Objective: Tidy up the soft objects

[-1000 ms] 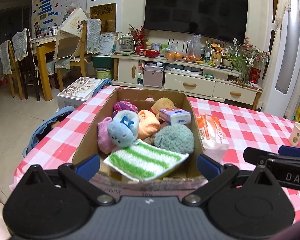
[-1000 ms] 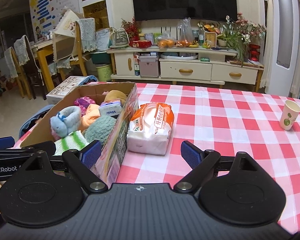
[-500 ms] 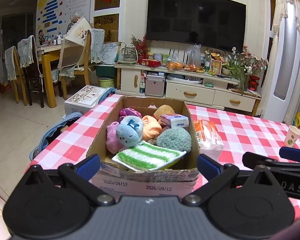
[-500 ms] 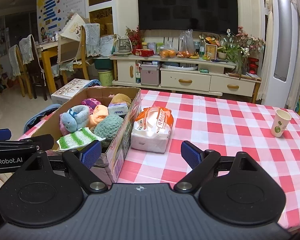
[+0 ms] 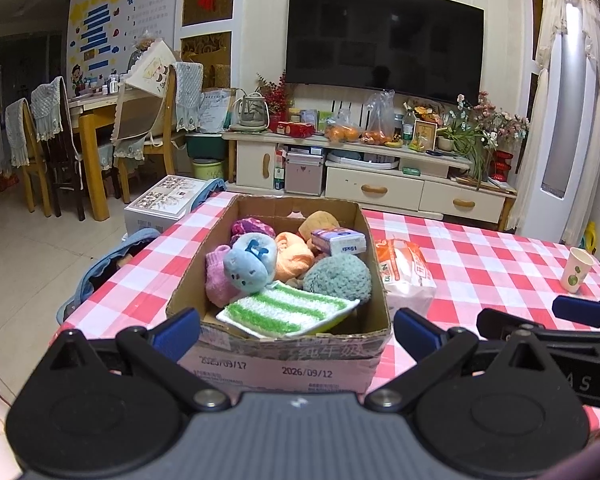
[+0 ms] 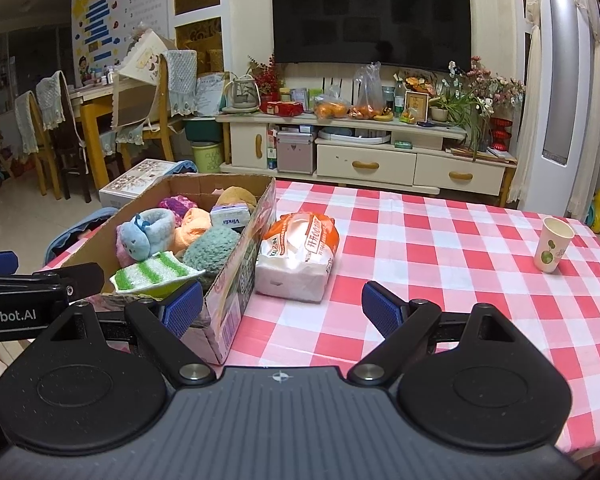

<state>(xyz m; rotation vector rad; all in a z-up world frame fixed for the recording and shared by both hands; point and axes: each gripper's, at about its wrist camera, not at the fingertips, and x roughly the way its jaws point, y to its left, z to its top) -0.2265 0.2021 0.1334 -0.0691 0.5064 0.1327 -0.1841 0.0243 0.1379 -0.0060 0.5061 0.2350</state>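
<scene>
Between picks — both grippers, left (image 5: pixel 296 330) and right (image 6: pixel 282 307), wide and empty short of cardboard box (image 5: pixel 284 354) holding 7 soft items; next: tissue pack (image 6: pixel 298 258) just beside box.

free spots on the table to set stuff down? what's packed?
Free: the checked tablecloth between the tissue pack and the paper cup, and the near strip ahead of the right hand-held gripper. Crowded: the cardboard box is full, and the tissue pack sits right beside its wall.
</scene>
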